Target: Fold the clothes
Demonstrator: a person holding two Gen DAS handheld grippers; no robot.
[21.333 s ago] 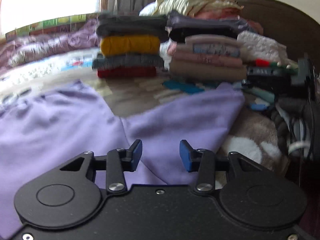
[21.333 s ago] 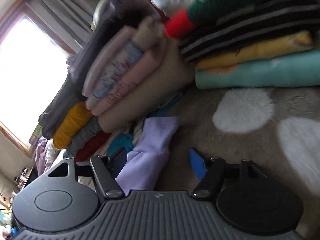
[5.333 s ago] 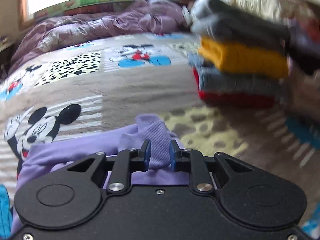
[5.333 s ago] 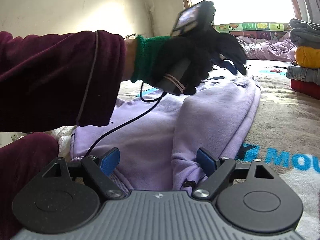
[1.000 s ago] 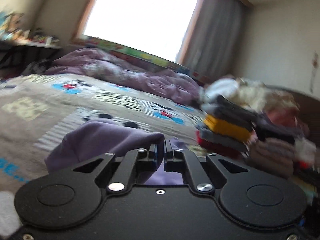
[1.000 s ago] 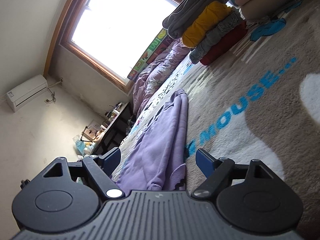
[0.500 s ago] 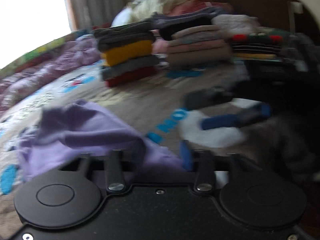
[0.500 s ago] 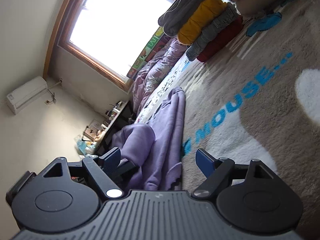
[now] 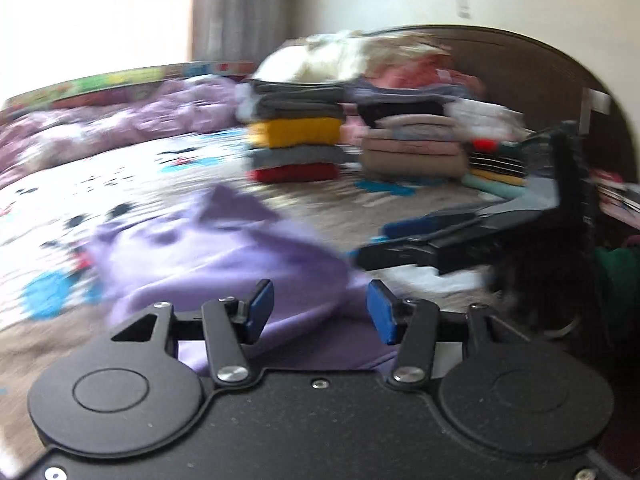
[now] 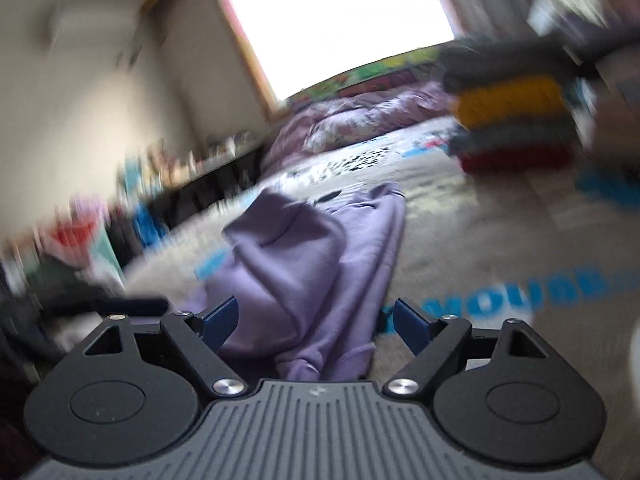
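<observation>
A lilac sweatshirt (image 9: 208,252) lies rumpled on the patterned bedspread (image 9: 132,184), with one part folded loosely over the rest. My left gripper (image 9: 319,300) hangs open just above its near edge, and the blue pads touch no cloth. The right wrist view shows the same sweatshirt (image 10: 304,264) running away from my right gripper (image 10: 316,314). That gripper is wide open, with the cloth in front of its fingers and nothing pinched. The right gripper (image 9: 400,240) also shows in the left wrist view, reaching in from the right. Both views are blurred by motion.
Stacks of folded clothes (image 9: 296,148) (image 9: 412,148) stand at the back of the bed against a dark headboard (image 9: 520,72). A crumpled purple quilt (image 9: 120,120) lies under the window. The same stacks (image 10: 512,120) are at the right in the right wrist view.
My left gripper was shut on a fold of the lilac cloth; it has let go and opened, and the fold now lies on the garment. Both views have swung and rolled.
</observation>
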